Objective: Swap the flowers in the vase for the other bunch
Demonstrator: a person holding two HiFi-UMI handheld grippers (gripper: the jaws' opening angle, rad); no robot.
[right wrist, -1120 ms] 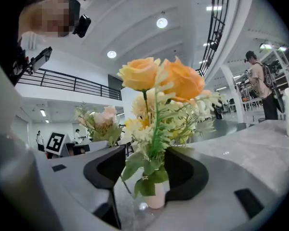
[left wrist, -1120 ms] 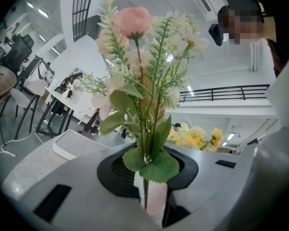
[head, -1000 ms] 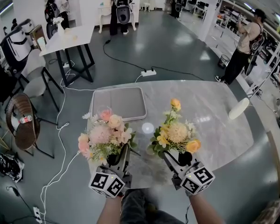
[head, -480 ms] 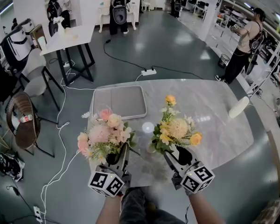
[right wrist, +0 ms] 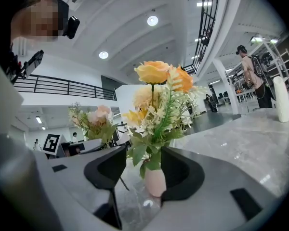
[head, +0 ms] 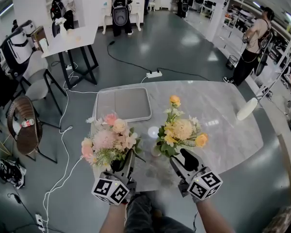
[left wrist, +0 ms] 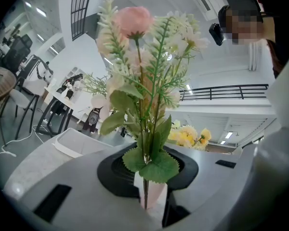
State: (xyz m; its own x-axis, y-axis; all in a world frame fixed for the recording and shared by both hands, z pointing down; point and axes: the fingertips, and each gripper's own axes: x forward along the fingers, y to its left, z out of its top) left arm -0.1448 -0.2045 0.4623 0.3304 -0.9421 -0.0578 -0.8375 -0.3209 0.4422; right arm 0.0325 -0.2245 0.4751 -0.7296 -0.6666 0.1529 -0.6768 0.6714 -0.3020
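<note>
Here, in the head view, the person holds both tools over the near edge of a pale marble counter. The left hand-held gripper carries a pink bunch upright above the counter's near-left corner. The right hand-held gripper sits just below a yellow bunch, which stands near the middle of the counter. The two bunches are side by side and apart. A grey tray lies flat behind the pink bunch, and a white bottle-shaped thing stands at the counter's right edge. A power strip lies on the floor beyond, where several people stand far off. Next, the left gripper view shows its jaws closed on the pale wrapped foot of the pink bunch, whose green stems and leaves rise straight up between them; the yellow bunch shows small behind, to the right. Lastly, the right gripper view shows its jaws spread apart and pressing on nothing. Between them a small pinkish vase stands on the counter with the yellow bunch in it, close by the right-hand jaw and with clear space on the other side.
</note>
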